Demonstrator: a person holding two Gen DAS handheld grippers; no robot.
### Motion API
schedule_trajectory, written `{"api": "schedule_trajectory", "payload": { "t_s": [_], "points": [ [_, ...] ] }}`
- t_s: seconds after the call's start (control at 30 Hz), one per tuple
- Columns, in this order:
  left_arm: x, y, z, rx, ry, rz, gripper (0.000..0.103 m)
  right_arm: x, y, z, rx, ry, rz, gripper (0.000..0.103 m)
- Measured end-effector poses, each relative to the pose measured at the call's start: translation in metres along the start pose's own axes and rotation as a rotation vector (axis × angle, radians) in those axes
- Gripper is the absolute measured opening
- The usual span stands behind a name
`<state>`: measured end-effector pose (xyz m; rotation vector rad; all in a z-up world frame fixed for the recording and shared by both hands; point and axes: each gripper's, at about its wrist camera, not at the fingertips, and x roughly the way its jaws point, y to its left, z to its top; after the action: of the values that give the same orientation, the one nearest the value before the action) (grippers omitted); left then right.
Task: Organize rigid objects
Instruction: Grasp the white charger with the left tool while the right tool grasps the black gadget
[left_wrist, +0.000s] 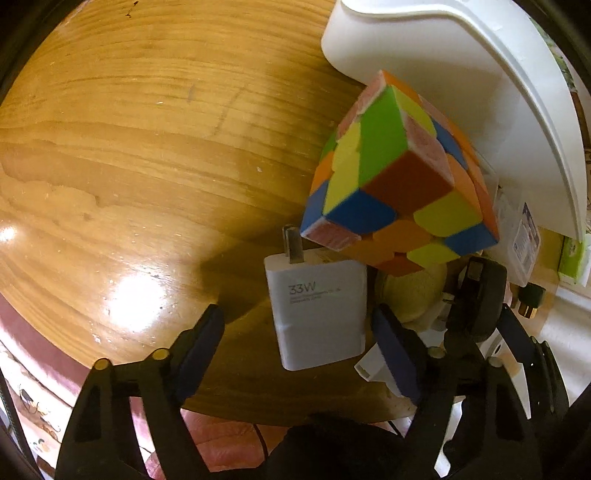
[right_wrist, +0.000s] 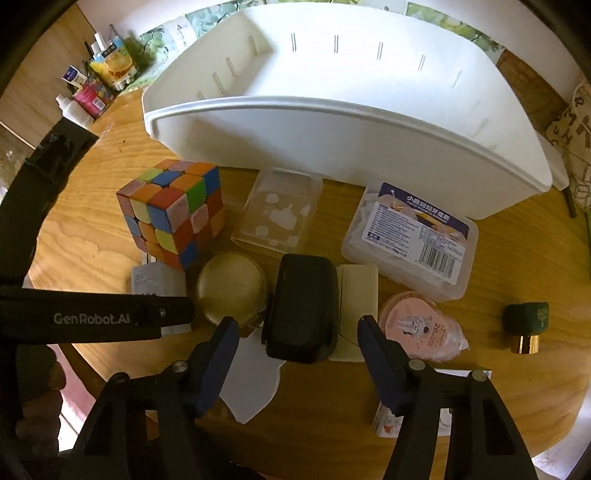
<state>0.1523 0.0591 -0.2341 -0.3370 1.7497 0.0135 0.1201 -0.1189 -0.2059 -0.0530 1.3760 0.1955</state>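
A white 33W charger (left_wrist: 317, 314) lies flat on the round wooden table (left_wrist: 147, 166), between the fingers of my left gripper (left_wrist: 295, 332), which points steeply down and is open, with a gap on each side. A scrambled colour cube (left_wrist: 399, 177) stands just beyond the charger, in front of a white plastic bin (left_wrist: 461, 55). In the right wrist view my right gripper (right_wrist: 297, 338) straddles a black case (right_wrist: 303, 306), open, its pads clear of the case's sides. The cube (right_wrist: 173, 214) and the bin (right_wrist: 332, 110) show there too.
Around the black case sit a round gold tin (right_wrist: 231, 288), a clear lidded box (right_wrist: 280, 214), a labelled plastic box (right_wrist: 413, 236), a pink round pack (right_wrist: 417, 325), a cream card (right_wrist: 358, 306) and a green-gold cap (right_wrist: 526, 325). Bottles (right_wrist: 96, 81) crowd the back left.
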Motion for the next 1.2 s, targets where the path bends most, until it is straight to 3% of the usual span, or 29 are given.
{"api": "schedule_trajectory", "payload": {
  "t_s": [0.13, 0.2, 0.4, 0.87, 1.2],
  "points": [
    [-0.004, 0.006, 0.004, 0.004, 0.006, -0.018, 0.065, 0.005, 0.002, 0.005, -0.006, 0.023, -0.005, 0.061],
    [-0.007, 0.011, 0.004, 0.012, 0.010, -0.040, 0.053, 0.005, 0.003, 0.006, -0.012, 0.024, -0.014, 0.057],
    [-0.007, 0.006, 0.004, 0.026, 0.019, -0.048, 0.053, 0.006, 0.006, 0.015, -0.004, 0.007, -0.035, 0.043],
    [0.000, 0.010, -0.005, 0.063, 0.025, -0.019, 0.053, 0.005, 0.002, 0.003, 0.082, -0.016, -0.042, 0.042],
    [-0.040, 0.018, -0.025, 0.131, -0.038, 0.010, 0.052, -0.018, 0.012, -0.014, 0.133, -0.069, -0.055, 0.042]
  ]
}}
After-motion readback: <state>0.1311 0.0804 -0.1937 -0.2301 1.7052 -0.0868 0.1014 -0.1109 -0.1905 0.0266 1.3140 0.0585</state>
